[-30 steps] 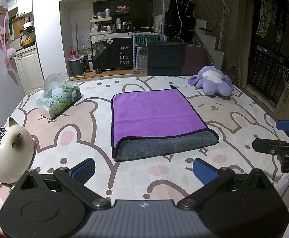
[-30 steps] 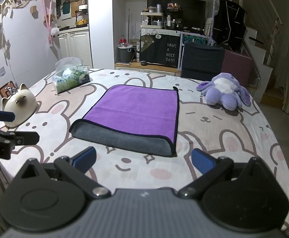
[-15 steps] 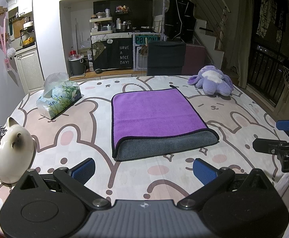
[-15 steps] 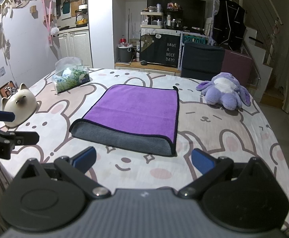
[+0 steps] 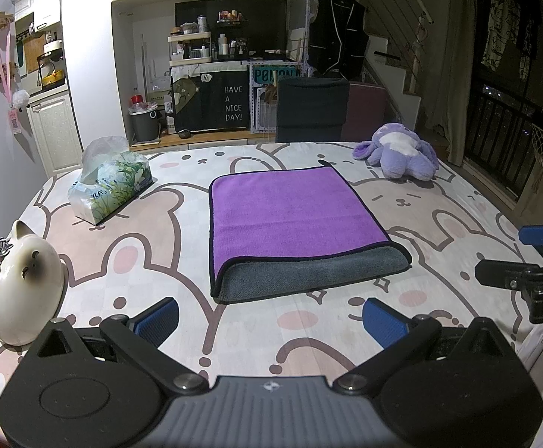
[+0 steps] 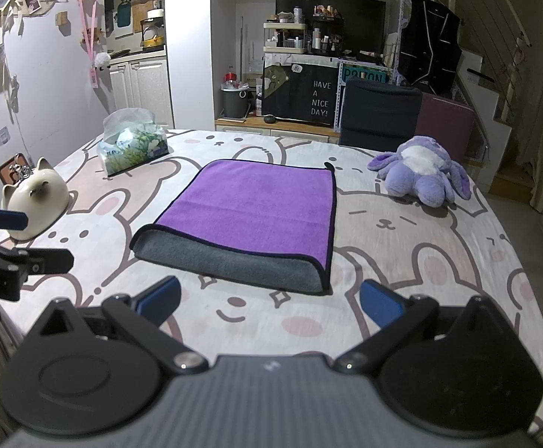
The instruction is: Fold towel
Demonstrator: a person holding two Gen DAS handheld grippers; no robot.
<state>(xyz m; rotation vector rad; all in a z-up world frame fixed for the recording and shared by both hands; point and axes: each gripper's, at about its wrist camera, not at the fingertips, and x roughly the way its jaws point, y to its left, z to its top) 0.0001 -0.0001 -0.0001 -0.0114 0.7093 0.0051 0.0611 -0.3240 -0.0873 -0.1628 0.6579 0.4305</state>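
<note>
From my left gripper [image 5: 270, 315] I see the towel [image 5: 293, 220] lying at 12 o'clock, folded once on the tabletop [image 5: 458, 224]: purple face up, with a grey band of the under layer showing along the near edge. Its fingers [image 5: 157, 316] stand wide apart, hovering short of that grey edge and holding nothing. My right gripper [image 6: 270, 298] is the same, fingers [image 6: 379, 303] spread and clear of the cloth, with the towel [image 6: 252, 209] just ahead at 12 o'clock.

In the left view, the right gripper [image 5: 529, 257] pokes in at 3 o'clock; in the right view, the left gripper [image 6: 21, 239] shows at 9 o'clock. Both sit off the towel's sides without touching it.

Around the towel, from the left view: a tissue pack [image 5: 111, 183] at 10 o'clock, a white cat figurine [image 5: 19, 280] at 9 o'clock near the tabletop's edge, and a purple plush toy [image 5: 402, 155] at 1 o'clock. All are well apart from the towel.
</note>
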